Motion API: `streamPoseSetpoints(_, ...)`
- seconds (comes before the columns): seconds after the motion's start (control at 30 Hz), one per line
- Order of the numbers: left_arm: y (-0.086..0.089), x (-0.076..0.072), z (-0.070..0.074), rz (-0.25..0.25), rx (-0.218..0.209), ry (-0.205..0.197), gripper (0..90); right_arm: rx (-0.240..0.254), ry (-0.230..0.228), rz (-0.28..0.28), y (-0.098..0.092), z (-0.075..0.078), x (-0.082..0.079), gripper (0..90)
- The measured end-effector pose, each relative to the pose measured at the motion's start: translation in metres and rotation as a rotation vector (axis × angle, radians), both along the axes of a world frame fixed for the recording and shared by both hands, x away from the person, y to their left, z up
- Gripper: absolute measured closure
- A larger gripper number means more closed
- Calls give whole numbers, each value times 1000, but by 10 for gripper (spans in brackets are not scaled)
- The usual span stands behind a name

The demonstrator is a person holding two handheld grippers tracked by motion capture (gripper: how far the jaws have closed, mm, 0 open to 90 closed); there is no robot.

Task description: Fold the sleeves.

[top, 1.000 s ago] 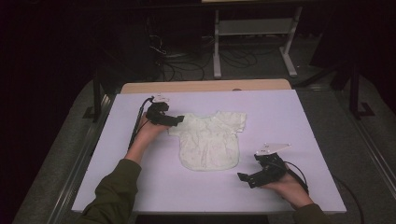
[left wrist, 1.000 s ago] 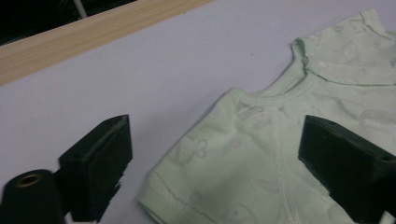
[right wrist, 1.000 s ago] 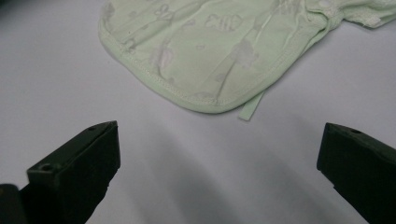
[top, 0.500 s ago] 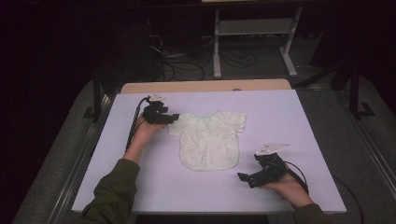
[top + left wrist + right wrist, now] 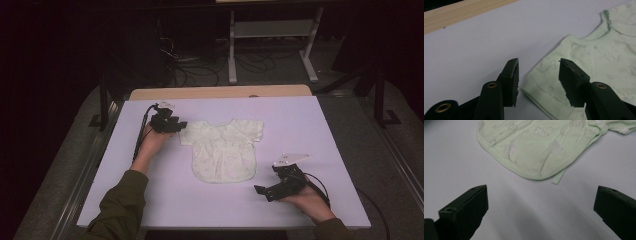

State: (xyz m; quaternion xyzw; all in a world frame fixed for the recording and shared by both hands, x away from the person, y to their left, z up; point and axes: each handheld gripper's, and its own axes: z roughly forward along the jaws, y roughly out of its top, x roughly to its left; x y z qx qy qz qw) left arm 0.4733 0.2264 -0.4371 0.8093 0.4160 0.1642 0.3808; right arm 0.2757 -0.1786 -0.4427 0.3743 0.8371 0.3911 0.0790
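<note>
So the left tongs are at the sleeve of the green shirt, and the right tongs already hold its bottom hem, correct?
Not quite. In the right gripper view the right tongs stand wide open, short of the hem of the shirt, holding nothing. The left tongs are at the sleeve.

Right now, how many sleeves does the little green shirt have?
2. The shirt lies flat on the table. One sleeve is by the left gripper, whose jaws have just been closing around its edge; the other sleeve is on the far right side.
</note>
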Motion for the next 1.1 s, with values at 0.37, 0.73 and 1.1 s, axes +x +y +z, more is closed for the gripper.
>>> streamPoseSetpoints(0.37, 6, 3, -7, 28, -1, 29, 611, -1, 1, 2, 0, 0, 0, 0)
streamPoseSetpoints(0.73, 7, 5, -12, 38, 4, 56, 673, -1, 1, 4, 0, 0, 0, 0)
streamPoseSetpoints(1.1, 8, 6, -16, 33, 5, 75, 690, -1, 1, 3, 0, 0, 0, 0)
